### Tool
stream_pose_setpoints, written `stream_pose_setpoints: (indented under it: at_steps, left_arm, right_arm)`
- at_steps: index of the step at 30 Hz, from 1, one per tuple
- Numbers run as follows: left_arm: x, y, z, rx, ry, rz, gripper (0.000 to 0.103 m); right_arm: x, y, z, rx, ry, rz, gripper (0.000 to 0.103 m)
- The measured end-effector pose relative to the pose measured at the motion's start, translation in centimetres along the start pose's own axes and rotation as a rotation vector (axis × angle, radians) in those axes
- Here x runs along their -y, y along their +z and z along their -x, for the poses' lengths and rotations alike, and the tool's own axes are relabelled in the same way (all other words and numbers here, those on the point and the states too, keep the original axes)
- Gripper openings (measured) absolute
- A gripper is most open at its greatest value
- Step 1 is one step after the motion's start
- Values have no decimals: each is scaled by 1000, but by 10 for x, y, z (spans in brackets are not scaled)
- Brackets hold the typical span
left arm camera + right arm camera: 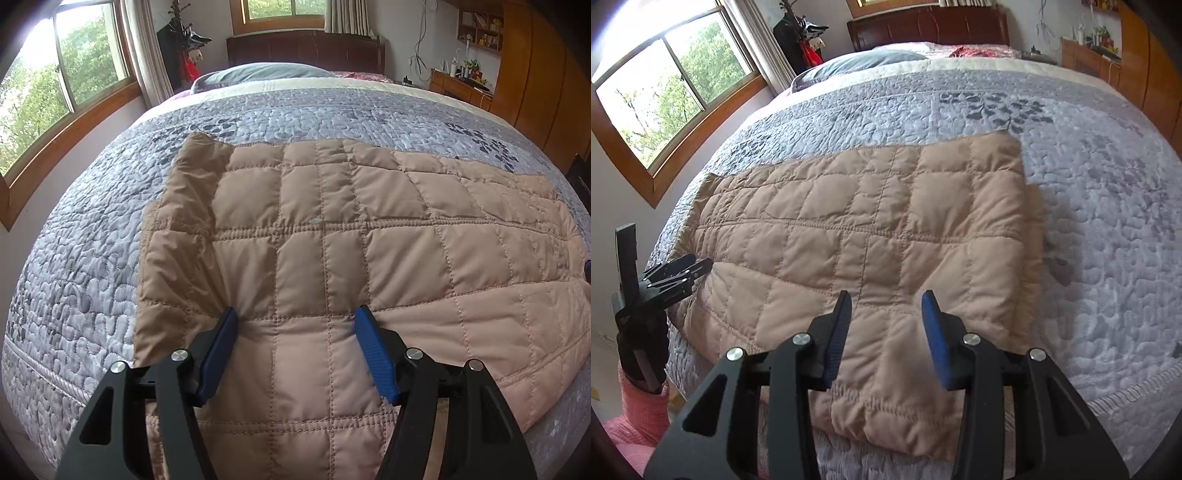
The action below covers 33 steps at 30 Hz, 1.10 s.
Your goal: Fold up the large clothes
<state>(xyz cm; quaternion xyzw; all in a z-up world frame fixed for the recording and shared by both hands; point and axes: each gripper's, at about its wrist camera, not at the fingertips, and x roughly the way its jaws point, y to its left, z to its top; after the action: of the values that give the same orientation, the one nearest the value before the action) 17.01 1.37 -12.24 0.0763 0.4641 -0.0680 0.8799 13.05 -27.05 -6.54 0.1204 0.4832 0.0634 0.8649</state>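
Jacket (332,236) beneath spread left hand-held gripper (295,317)

A bed carries a grey-blue quilted bedspread (314,110) with a pebble pattern. A blue-grey pillow (262,72) lies near the dark wooden headboard (306,48). A wood-framed window (55,96) shows green trees at left; wooden cabinets (535,70) stand at right.

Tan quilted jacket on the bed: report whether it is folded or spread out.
Partly folded. The tan quilted jacket lies flat on the grey patterned bedspread as a rough rectangle, with a flap doubled over its left side. No sleeves show.
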Motion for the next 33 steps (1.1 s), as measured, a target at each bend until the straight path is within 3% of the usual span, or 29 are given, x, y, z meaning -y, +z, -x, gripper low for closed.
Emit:
stream_pose_setpoints:
  at_steps: [14, 24, 27, 33]
  left_arm:
    - [0, 1, 0, -2, 3, -4, 67]
    - [0, 0, 1, -1, 0, -3, 68]
    - [0, 0, 1, 3, -1, -4, 69]
    - [-1, 0, 3, 8, -2, 5, 69]
  right_arm:
    - [20, -7, 35, 40, -57, -18, 35]
    - [50, -12, -6, -52, -100, -85, 31]
    - [61, -17, -23, -84, -64, -116, 31]
    - [57, -18, -36, -87, -88, -84, 31]
